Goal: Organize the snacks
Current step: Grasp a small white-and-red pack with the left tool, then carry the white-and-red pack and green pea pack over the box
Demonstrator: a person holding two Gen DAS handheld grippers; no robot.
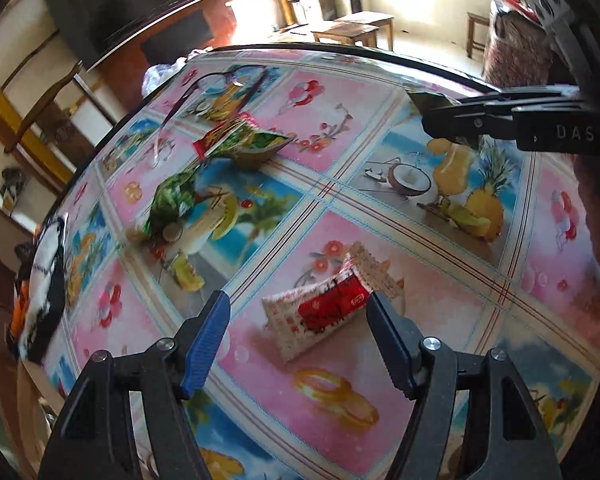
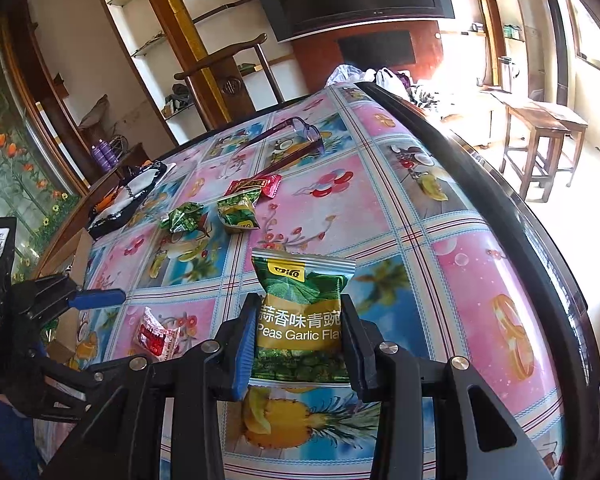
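A red-and-white snack packet (image 1: pixel 324 312) lies on the patterned table (image 1: pixel 380 208). My left gripper (image 1: pixel 298 304) stands open around the packet; the right fingertip is at the packet's edge and the blue left pad (image 1: pixel 208 340) is well clear of it. From the right wrist view the same packet (image 2: pixel 156 336) sits beside that gripper's blue finger (image 2: pixel 96 298). My right gripper (image 2: pixel 300 304) is shut on a green garlic-peas packet (image 2: pixel 304 320), held upright above the table. It shows in the left wrist view as black fingers (image 1: pixel 480 122) at the upper right.
Two green packets (image 2: pixel 184 218) (image 2: pixel 238 214) and a red one (image 2: pixel 256 186) lie mid-table, with purple glasses (image 2: pixel 296 140) beyond them. A black-and-white pouch (image 2: pixel 128 196) rests at the left edge. A wooden chair (image 2: pixel 224 68) stands behind the table, stools (image 2: pixel 548 136) to the right.
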